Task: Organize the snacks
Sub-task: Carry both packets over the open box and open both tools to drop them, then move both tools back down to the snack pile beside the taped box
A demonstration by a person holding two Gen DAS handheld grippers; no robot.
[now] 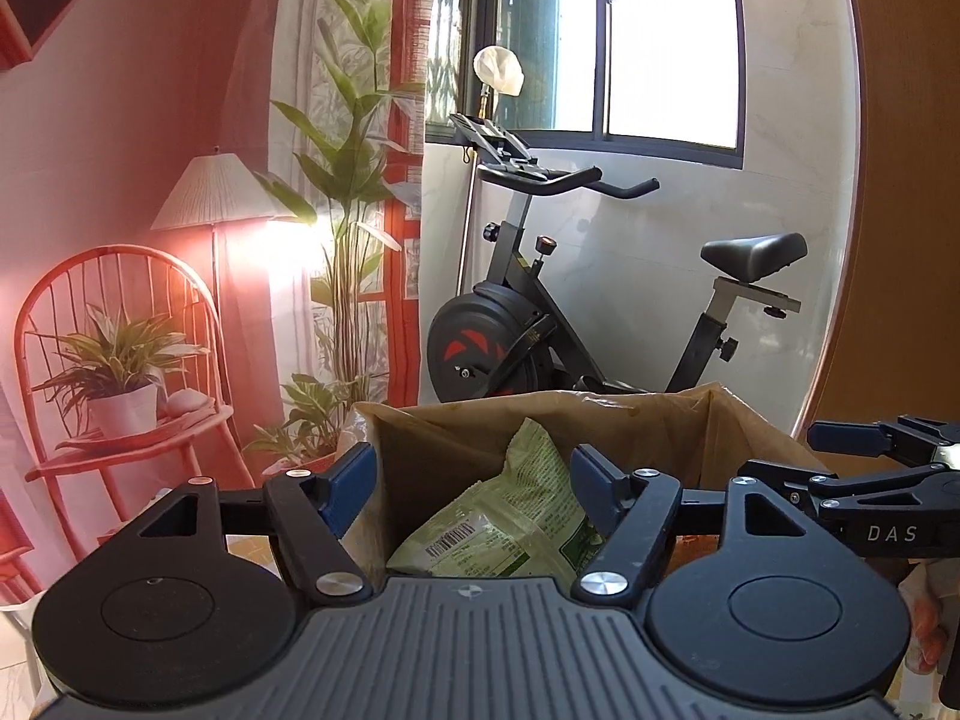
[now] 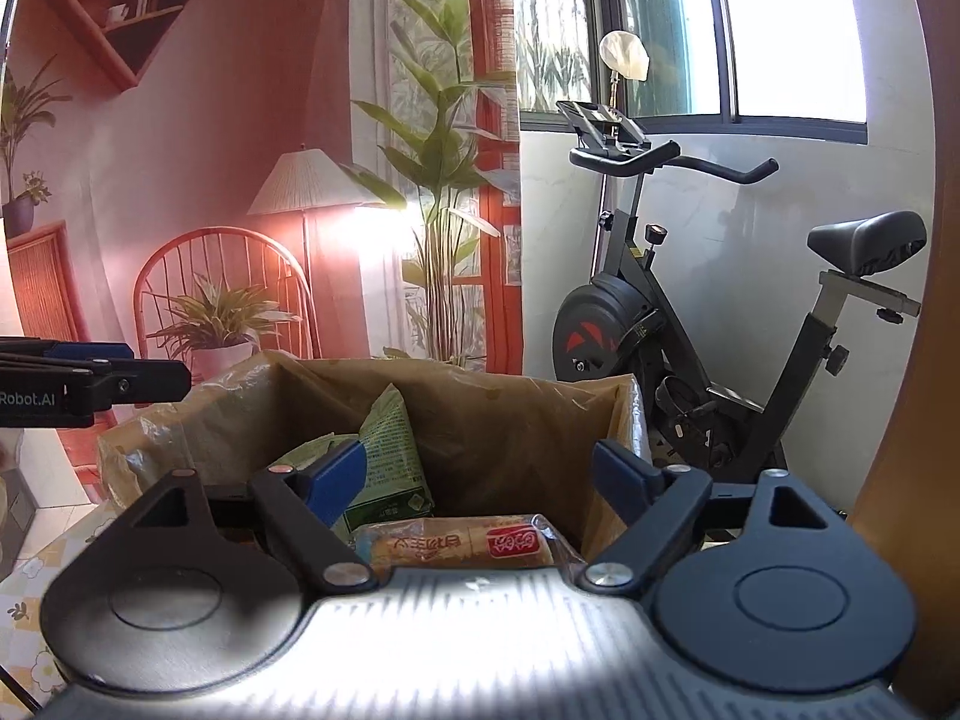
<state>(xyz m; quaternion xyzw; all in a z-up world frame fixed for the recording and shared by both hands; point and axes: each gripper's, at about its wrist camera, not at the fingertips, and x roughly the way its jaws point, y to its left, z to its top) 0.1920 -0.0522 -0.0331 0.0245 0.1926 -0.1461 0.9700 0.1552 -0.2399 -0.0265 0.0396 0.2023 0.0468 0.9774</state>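
Left gripper (image 1: 474, 480) spread wide over the open brown box (image 1: 600, 420), pads clear of the green snack packet (image 1: 516, 516) lying inside between and below them; nothing pinched. Right gripper (image 2: 480, 471) likewise agape above the same box, with an orange-labelled clear-wrapped snack bar (image 2: 462, 546) just under its jaws and apparently not pressed by either pad.

Judged by looks: both snacks light, in thin crinkly film, soft and easily crushed, a bit slick under the pads. Best taken across the flat middle of the pack or by a sealed end seam (less chance of breaking what's inside), with a gentle squeeze. Box walls seem lined with loose plastic, likely to snag a pad.

Left wrist view alone: barcode face of the green packet, and the right gripper from the side at the far right edge. Right wrist view alone: the wrapped bar, hidden from the other camera; the green packet standing on end against the box's left side; the left gripper poking in at the left edge.
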